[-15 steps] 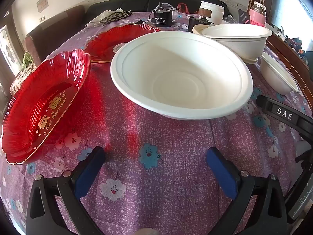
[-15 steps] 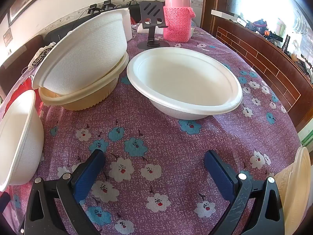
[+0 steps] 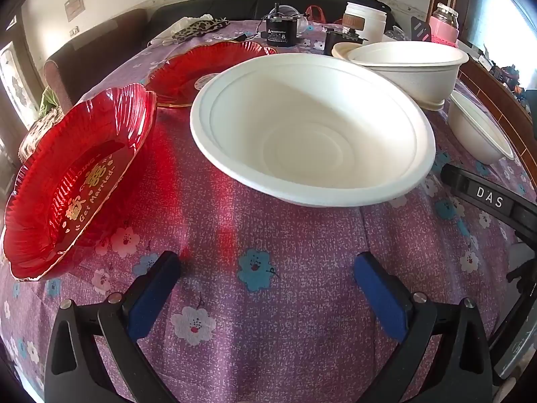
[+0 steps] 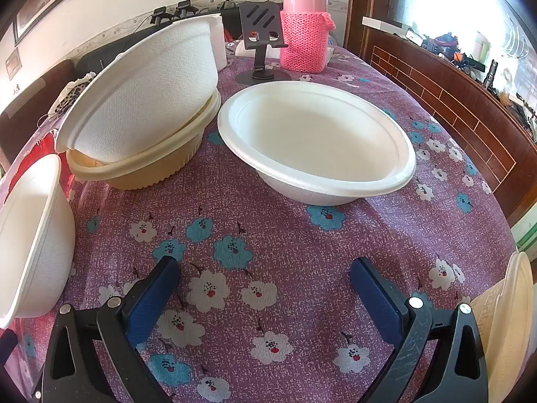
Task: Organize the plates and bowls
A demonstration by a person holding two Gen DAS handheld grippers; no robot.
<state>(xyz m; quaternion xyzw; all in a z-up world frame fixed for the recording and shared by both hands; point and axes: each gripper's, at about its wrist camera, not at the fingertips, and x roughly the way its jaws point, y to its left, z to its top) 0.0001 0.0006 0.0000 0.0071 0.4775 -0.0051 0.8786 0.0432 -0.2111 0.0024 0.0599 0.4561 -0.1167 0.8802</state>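
In the left wrist view a wide white bowl (image 3: 312, 131) sits ahead of my open left gripper (image 3: 265, 268), apart from its blue pads. Two red plates lie to the left: a near one (image 3: 70, 184) and a far one (image 3: 201, 70). A white bowl (image 3: 412, 67) rests in a cream bowl behind. In the right wrist view a shallow white bowl (image 4: 315, 141) lies ahead of my open right gripper (image 4: 261, 272). The white bowl (image 4: 144, 94) leans tilted in the cream bowl (image 4: 147, 164) at the left. Both grippers hold nothing.
A purple flowered tablecloth (image 4: 268, 235) covers the table. A pink flask (image 4: 303, 23) and a black phone stand (image 4: 261, 43) stand at the back. A cream bowl (image 4: 510, 322) shows at the right edge. A wooden sideboard (image 4: 453, 100) runs along the right. The other gripper's black arm (image 3: 493, 198) shows at right.
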